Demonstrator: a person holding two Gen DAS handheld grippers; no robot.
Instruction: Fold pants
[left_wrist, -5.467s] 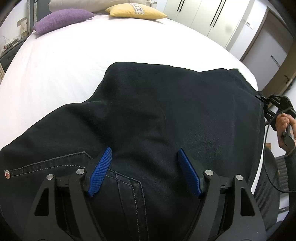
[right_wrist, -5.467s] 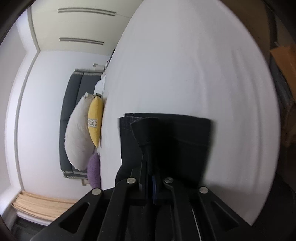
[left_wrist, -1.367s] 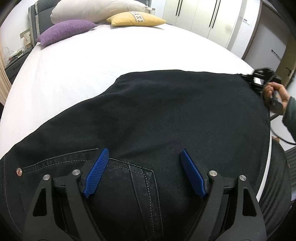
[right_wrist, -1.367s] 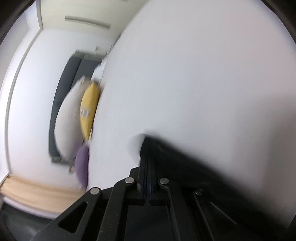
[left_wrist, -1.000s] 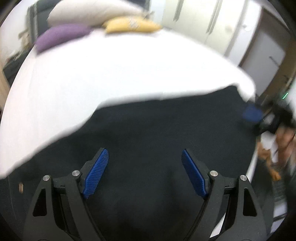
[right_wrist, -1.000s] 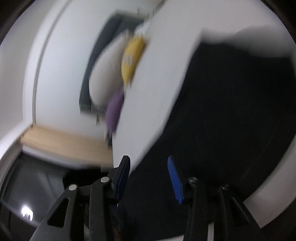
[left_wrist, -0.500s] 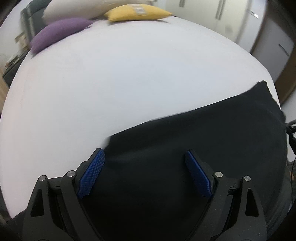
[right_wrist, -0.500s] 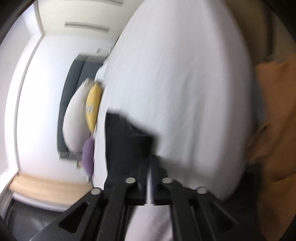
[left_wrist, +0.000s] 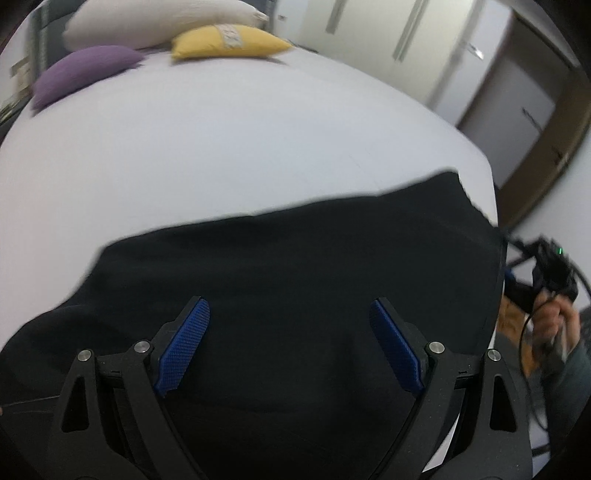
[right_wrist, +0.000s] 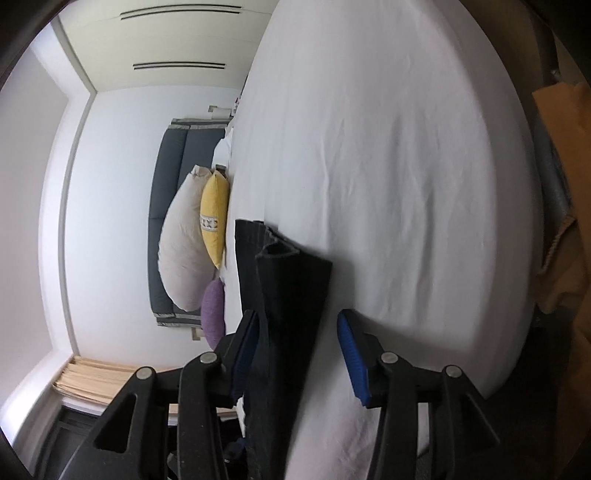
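Left gripper (left_wrist: 290, 350), 6 o'clock: jaws standing wide apart, hovering over the black pants (left_wrist: 295, 266), gripping nothing. Right gripper (right_wrist: 295, 350): jaws opening, hem end lying between them, unpinched. Pants lying across the near edge of the white bed (left_wrist: 221, 147). Pillows (left_wrist: 229, 44) sitting at 11 o'clock. Risk: loose cloth may be sliding off that edge.
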